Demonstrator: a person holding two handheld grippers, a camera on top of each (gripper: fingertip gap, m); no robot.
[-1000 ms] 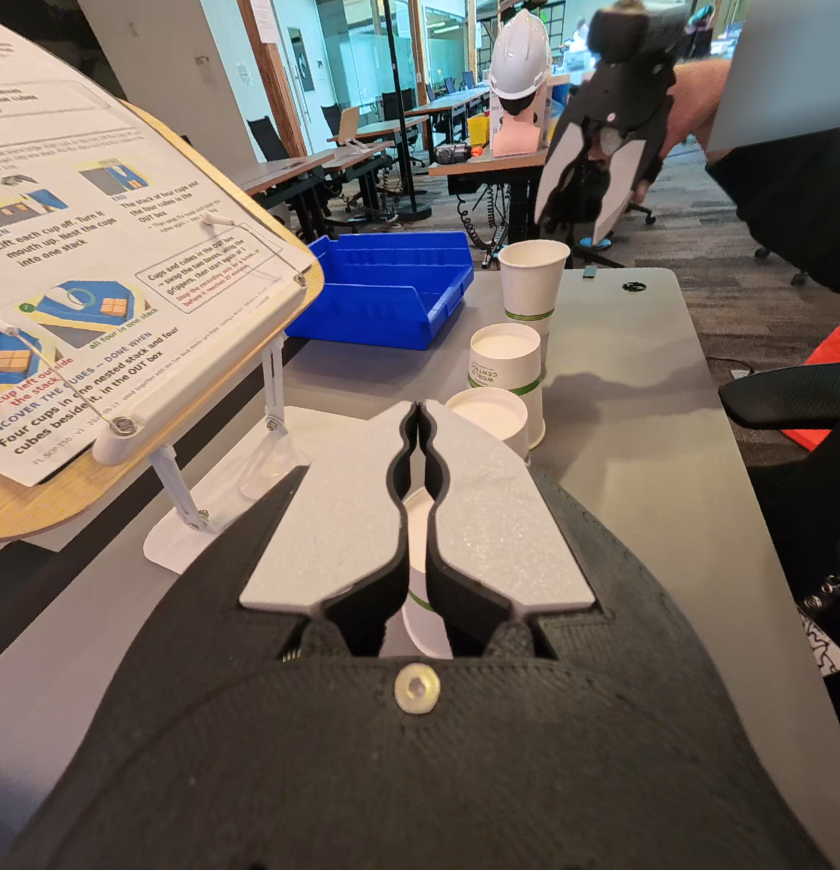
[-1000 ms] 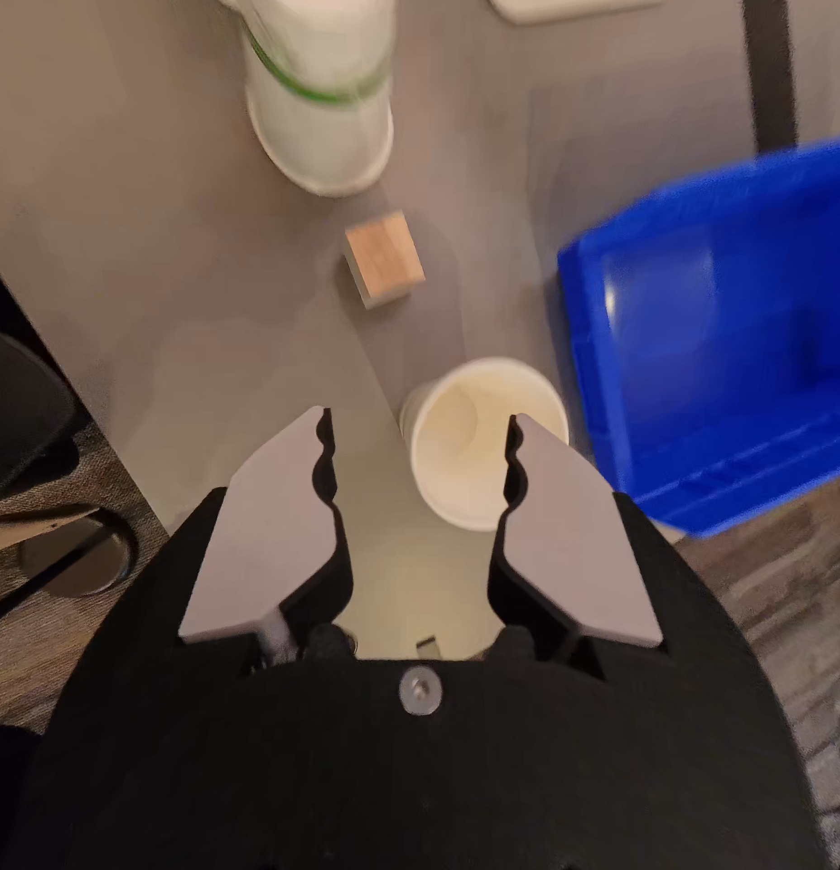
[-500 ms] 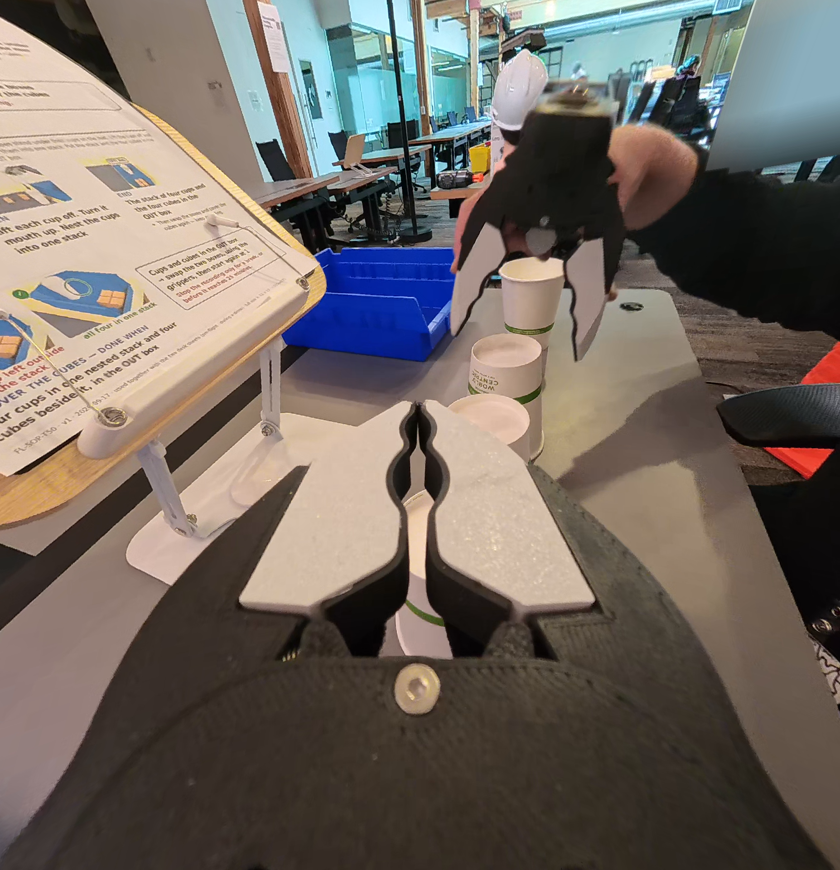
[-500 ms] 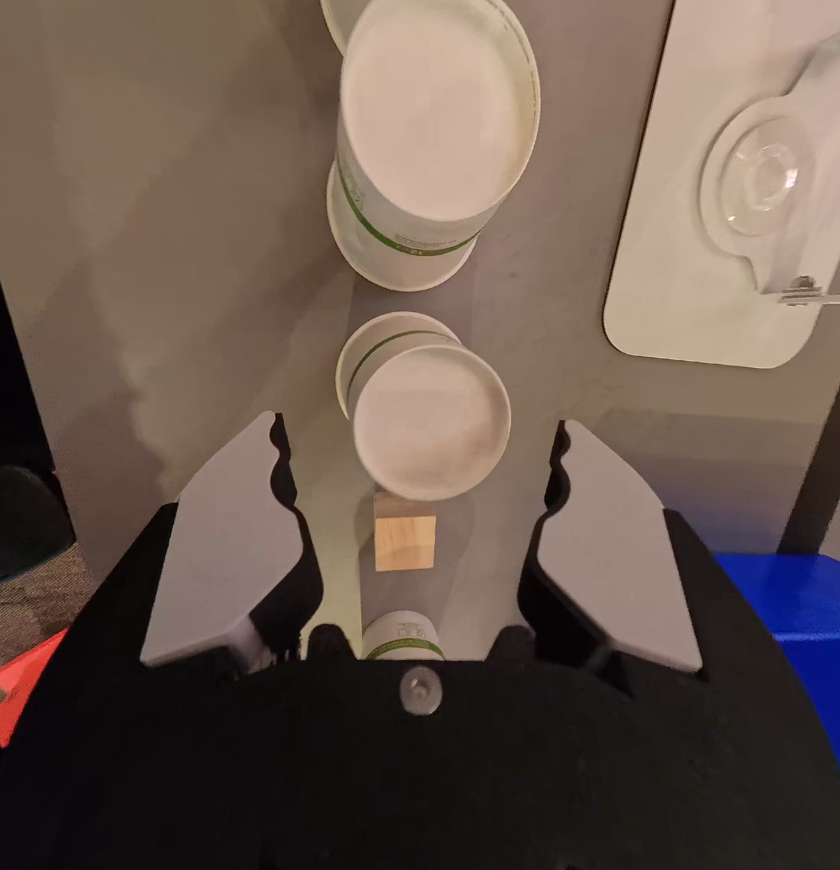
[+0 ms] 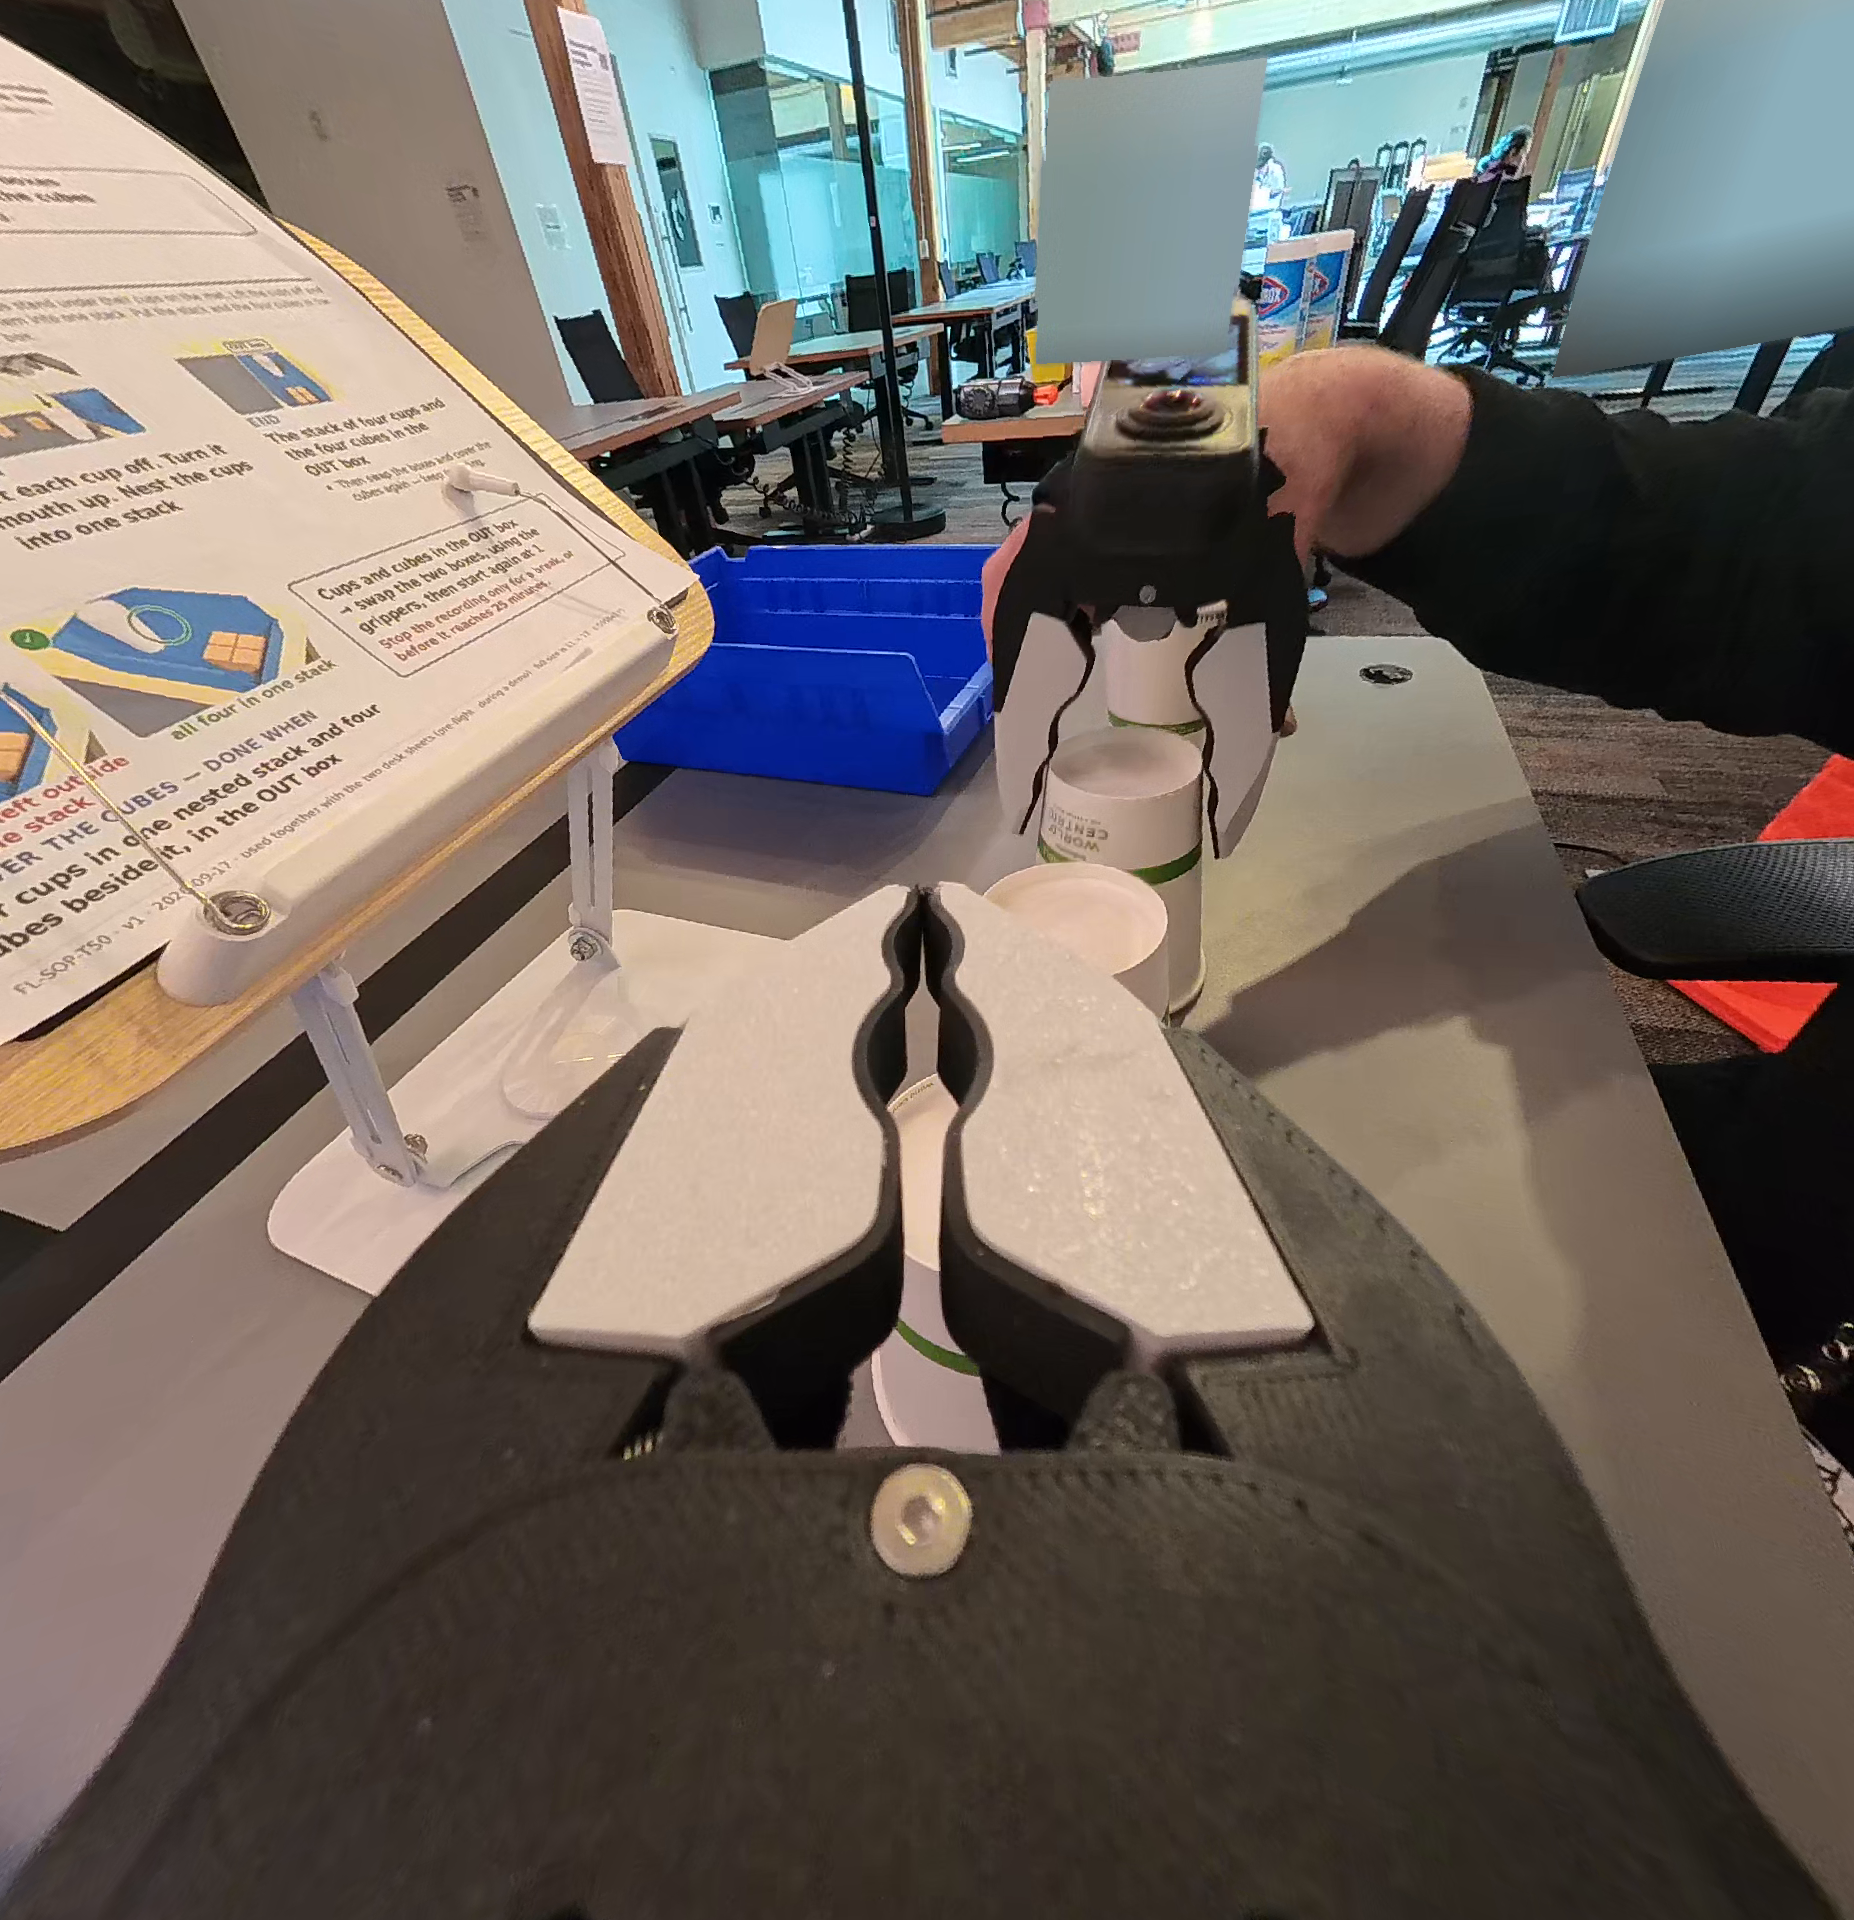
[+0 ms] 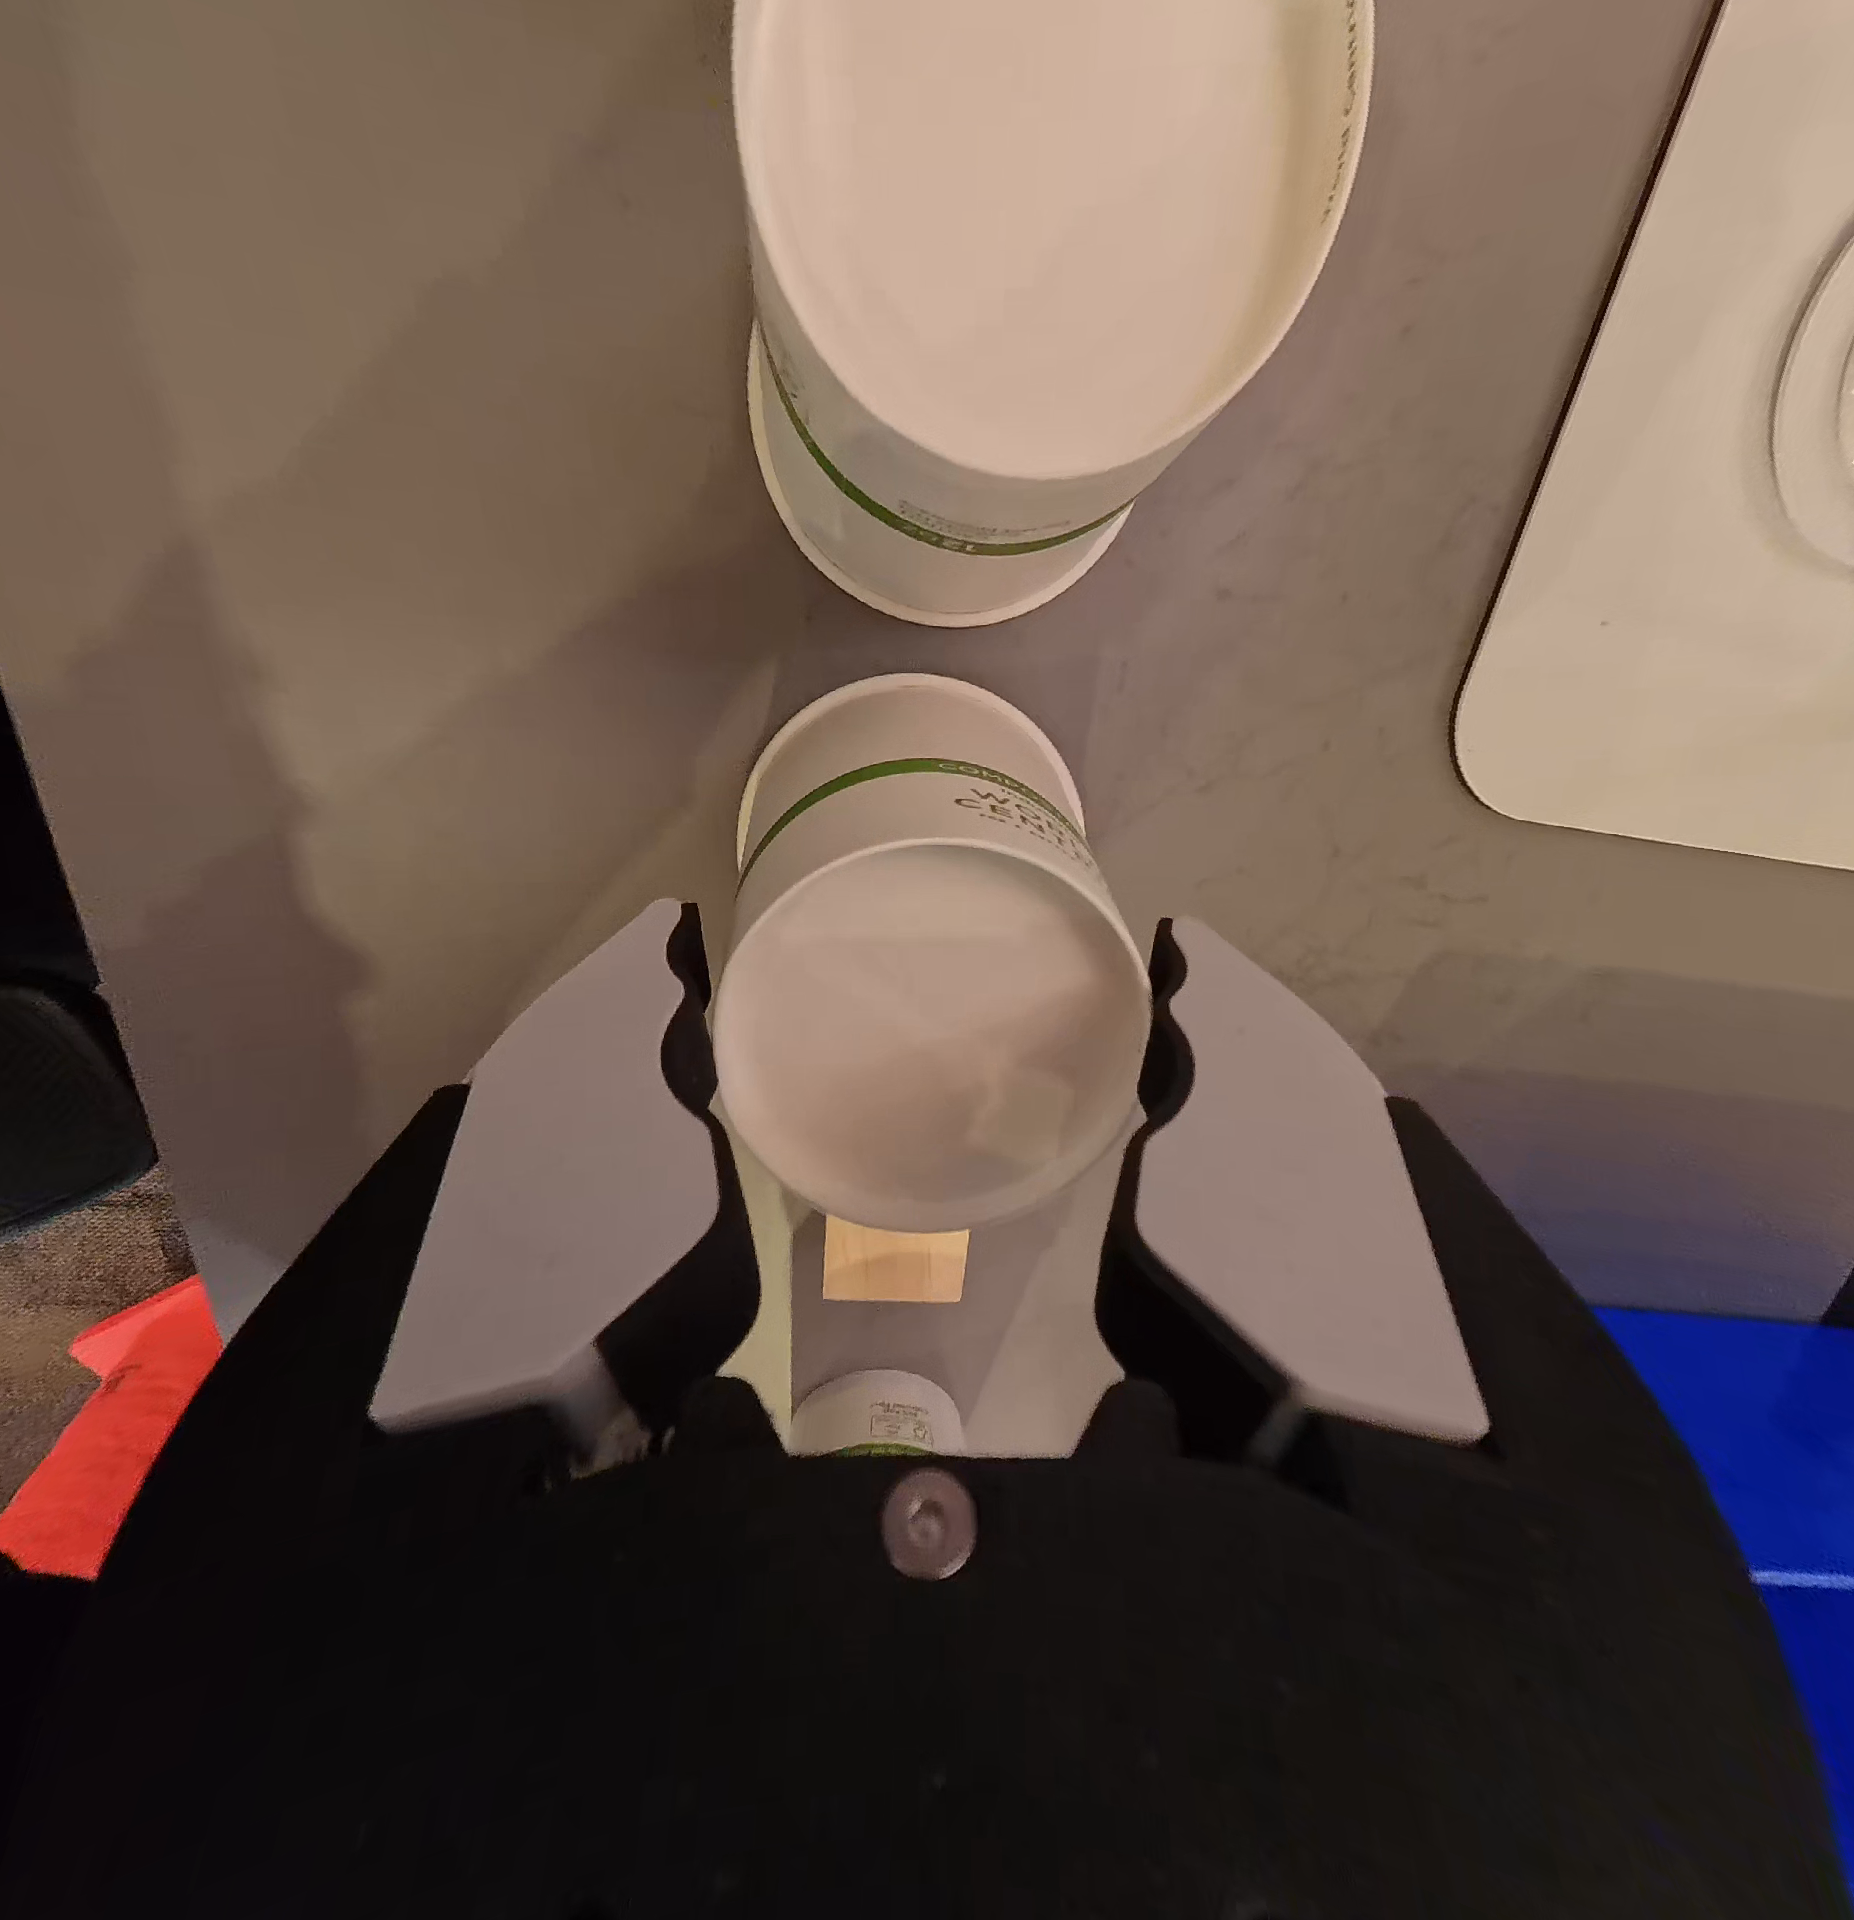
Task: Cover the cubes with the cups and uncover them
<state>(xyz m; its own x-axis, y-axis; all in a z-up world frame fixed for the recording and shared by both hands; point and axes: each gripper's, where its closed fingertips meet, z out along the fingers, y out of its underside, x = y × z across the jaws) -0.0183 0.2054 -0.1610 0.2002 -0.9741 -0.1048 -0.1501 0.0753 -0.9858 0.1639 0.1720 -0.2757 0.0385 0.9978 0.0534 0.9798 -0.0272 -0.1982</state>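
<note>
The uncovering step was in hand. The right gripper [image 6: 928,1049], fingers spread wide, straddled an inverted cup [image 6: 928,1049] without clamping it; next it needed to close on the wall and lift straight up. One wooden cube [image 6: 895,1262] lay bare on the table [image 6: 383,520], just beyond that cup. The left gripper [image 5: 923,925] stood almost closed above a nearer inverted cup [image 5: 928,1340], apparently holding nothing. The blue bin [image 5: 798,717], far left, appeared empty.

Open right claw [image 6: 928,997] astride inverted cup [image 6: 928,1049]
</note>
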